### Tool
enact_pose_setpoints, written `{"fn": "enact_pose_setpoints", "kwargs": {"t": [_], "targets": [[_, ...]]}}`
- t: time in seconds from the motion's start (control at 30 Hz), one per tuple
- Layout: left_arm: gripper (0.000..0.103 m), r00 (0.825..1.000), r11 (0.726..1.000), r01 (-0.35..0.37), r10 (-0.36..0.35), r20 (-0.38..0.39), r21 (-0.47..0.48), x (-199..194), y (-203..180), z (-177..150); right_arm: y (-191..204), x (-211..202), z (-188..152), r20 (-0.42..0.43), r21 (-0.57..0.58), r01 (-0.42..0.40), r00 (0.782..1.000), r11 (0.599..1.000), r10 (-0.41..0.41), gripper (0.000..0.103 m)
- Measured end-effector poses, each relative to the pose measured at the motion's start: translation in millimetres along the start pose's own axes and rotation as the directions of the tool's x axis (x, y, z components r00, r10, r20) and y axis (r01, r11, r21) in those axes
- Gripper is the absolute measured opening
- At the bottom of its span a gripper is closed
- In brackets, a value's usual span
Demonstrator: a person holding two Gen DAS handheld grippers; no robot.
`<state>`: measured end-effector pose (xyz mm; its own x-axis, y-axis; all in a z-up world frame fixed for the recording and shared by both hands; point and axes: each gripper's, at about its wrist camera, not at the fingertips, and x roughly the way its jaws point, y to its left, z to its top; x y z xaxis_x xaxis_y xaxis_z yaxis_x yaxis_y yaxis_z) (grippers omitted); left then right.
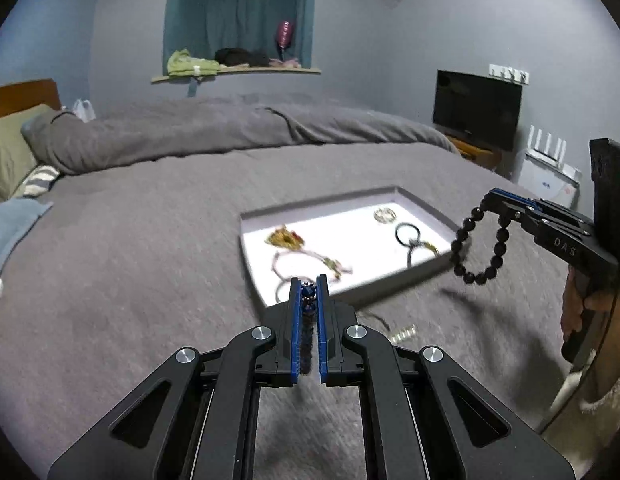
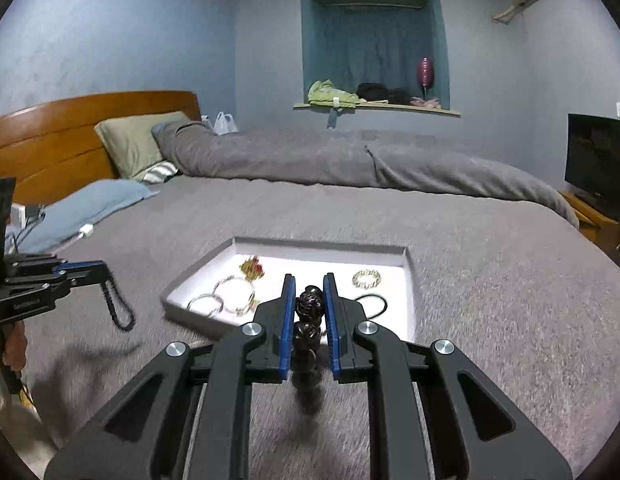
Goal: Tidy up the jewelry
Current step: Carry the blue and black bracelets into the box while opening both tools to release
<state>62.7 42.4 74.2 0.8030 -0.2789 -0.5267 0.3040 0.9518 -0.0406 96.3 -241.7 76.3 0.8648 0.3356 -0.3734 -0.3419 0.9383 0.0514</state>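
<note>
A shallow white tray (image 1: 269, 216) (image 2: 322, 249) lies on the grey bed and holds several pieces: a gold-and-red piece (image 1: 285, 237), bangles (image 2: 229, 292), a gold bracelet (image 2: 366, 279) and a black ring (image 1: 408, 234). My left gripper (image 1: 309, 282) (image 2: 103, 270) is shut on a small dark bead chain (image 1: 307, 320) (image 2: 117, 304) that hangs from it, just before the tray's near edge. My right gripper (image 2: 310, 282) (image 1: 490, 200) is shut on a black bead bracelet (image 1: 476, 246) (image 2: 307, 332), held above the bed at the tray's right end.
A gold spring-like piece (image 1: 404, 334) and a thin dark loop (image 1: 376, 318) lie on the bedspread (image 1: 149, 260) near the tray. A rolled grey duvet (image 2: 350, 160), pillows (image 2: 133, 144) and a headboard lie behind. A TV (image 1: 476, 108) stands at the right.
</note>
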Motion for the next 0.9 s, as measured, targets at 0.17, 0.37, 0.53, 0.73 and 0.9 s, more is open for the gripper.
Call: {"fn": "enact_pose_setpoints", "kwargs": {"t": [0.17,0.37,0.53,0.73,0.9], "targets": [[0.008,1.0,1.0,-0.014,0.014,0.027,0.008,9.6,2.4,22.2,-10.2,20.2,17.3,0.013,0.039,0.005,1.0,0.999,-0.005,0.014],[0.008,1.0,1.0,-0.013,0.013,0.025,-0.006,43.5,4.2,55.7,-16.5,55.0,29.7,-0.002,0.038,0.034,0.999,0.999,-0.034,0.014],[0.008,1.0,0.999,0.025,-0.025,-0.01,-0.044,89.2,2.0,75.4,-24.7,84.9,36.5,-0.014,0.048,0.038,0.999,0.998,-0.037,0.014],[0.008,0.993,0.993,0.096,-0.101,-0.065,-0.075,148.8,-7.7,87.7,-29.3,119.8,43.9,-0.04,0.034,0.02,0.999,0.999,-0.019,0.014],[0.008,0.977,0.981,0.147,-0.164,-0.137,-0.125,195.9,-14.2,84.9,-34.5,145.4,41.6,-0.069,0.044,-0.001,0.998,0.999,0.005,0.014]]}}
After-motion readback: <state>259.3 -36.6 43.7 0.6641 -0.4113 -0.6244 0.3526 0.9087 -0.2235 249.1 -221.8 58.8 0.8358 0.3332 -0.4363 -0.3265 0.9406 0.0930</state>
